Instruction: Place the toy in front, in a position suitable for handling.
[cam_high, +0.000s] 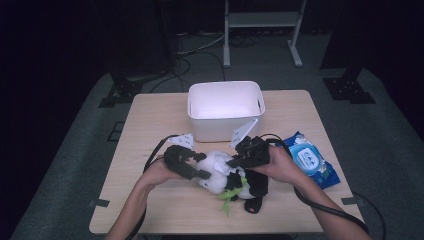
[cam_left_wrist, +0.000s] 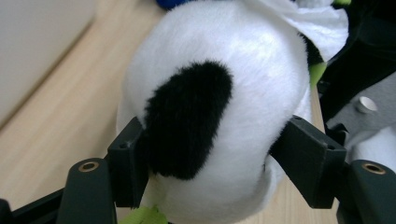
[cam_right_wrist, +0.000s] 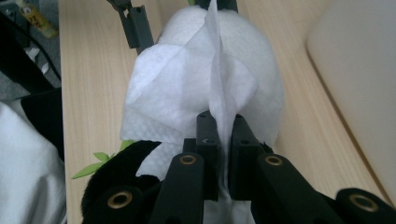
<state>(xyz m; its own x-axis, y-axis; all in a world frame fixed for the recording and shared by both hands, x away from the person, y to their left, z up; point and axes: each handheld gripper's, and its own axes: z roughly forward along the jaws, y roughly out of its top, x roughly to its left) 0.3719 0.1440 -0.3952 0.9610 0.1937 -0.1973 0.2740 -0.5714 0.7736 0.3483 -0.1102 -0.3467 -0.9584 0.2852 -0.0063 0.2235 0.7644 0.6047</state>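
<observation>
A black-and-white plush panda (cam_high: 227, 177) with green leaves lies on the wooden table (cam_high: 150, 120) near its front edge. My left gripper (cam_high: 200, 167) is shut on the panda's white head (cam_left_wrist: 224, 93), its jaws pressing both sides by a black eye patch. My right gripper (cam_high: 235, 160) is shut on a white wet wipe (cam_right_wrist: 187, 88), which drapes over the panda's head (cam_right_wrist: 261, 79). The left gripper's fingers (cam_right_wrist: 135, 25) show at the far side of the head in the right gripper view.
A white plastic bin (cam_high: 226, 107) stands at the table's back middle, just beyond the grippers. A blue pack of wet wipes (cam_high: 312, 160) lies to the right of my right hand. Cables trail from both grippers toward the front edge.
</observation>
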